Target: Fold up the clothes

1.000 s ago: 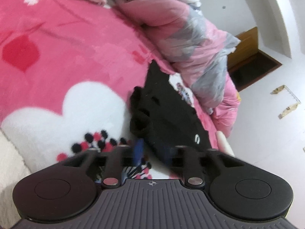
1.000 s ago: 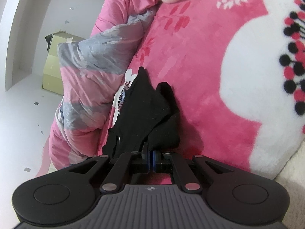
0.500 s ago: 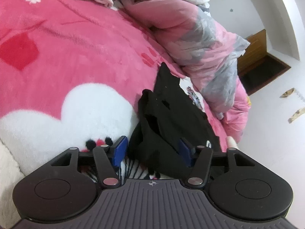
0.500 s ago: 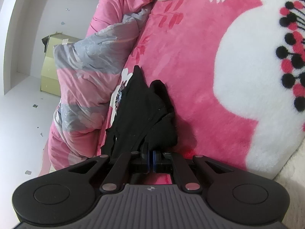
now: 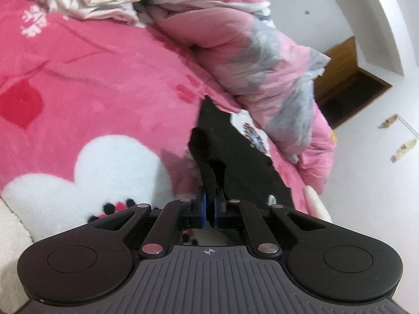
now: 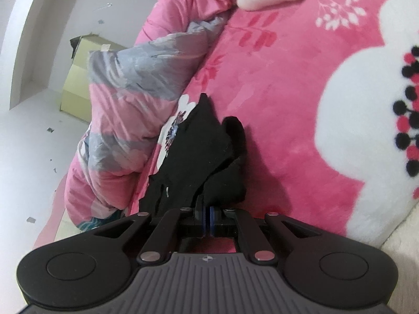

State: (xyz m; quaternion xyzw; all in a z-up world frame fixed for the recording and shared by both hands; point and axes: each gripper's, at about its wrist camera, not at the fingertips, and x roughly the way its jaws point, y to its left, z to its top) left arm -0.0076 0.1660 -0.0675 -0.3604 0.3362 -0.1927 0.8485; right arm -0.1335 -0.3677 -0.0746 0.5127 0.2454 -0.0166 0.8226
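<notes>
1. Left wrist view: left gripper (image 5: 208, 204) has just clamped its jaws onto a raised fold of the black garment (image 5: 235, 157), which lies on the pink blanket (image 5: 104, 78) beside the rolled quilt (image 5: 262, 60).
2. Right wrist view: right gripper (image 6: 208, 216) is closed on the near edge of the black garment (image 6: 199, 151).
</notes>
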